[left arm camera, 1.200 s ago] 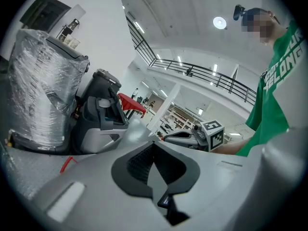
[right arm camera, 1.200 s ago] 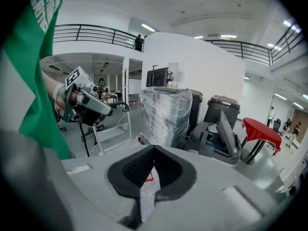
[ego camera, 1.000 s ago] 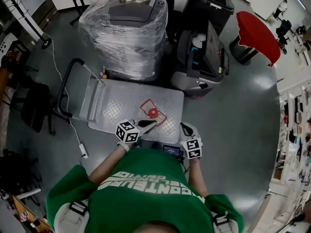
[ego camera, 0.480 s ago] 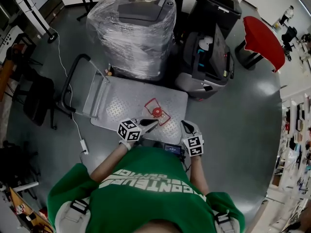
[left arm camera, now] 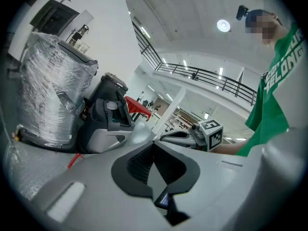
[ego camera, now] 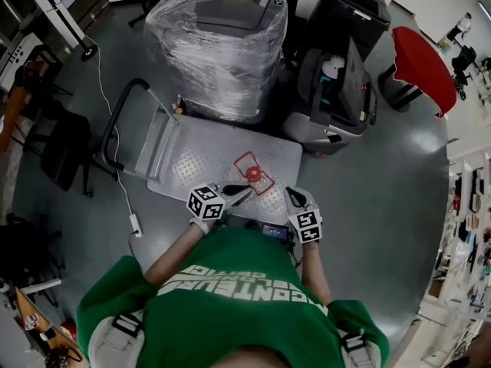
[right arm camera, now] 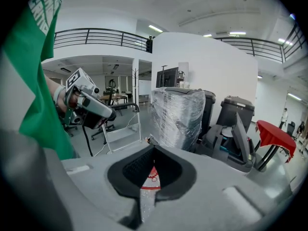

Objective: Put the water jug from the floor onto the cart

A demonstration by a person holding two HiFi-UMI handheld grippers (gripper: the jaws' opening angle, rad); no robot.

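The water jug [ego camera: 253, 175] is clear, with a red cap and a red handle. From above it appears over the near edge of the grey cart deck [ego camera: 196, 156]; I cannot tell whether it rests there. My left gripper [ego camera: 243, 194] is shut just left of the jug and near it. My right gripper [ego camera: 292, 197] is shut to the jug's right. In the right gripper view, clear plastic with red print, the jug [right arm camera: 147, 201], shows through the slit below the closed jaws. The left gripper view looks across at the right gripper [left arm camera: 163, 138].
The cart's black push handle [ego camera: 115, 129] is at its left end. Behind the cart stands a machine wrapped in plastic film [ego camera: 222, 44], with an open grey case [ego camera: 334, 98] and black bins beside it. A white cable [ego camera: 126, 205] lies on the floor at left.
The head view has shifted a little, so the whole scene sits slightly right and higher. Both grippers stay shut and keep their places beside the jug.
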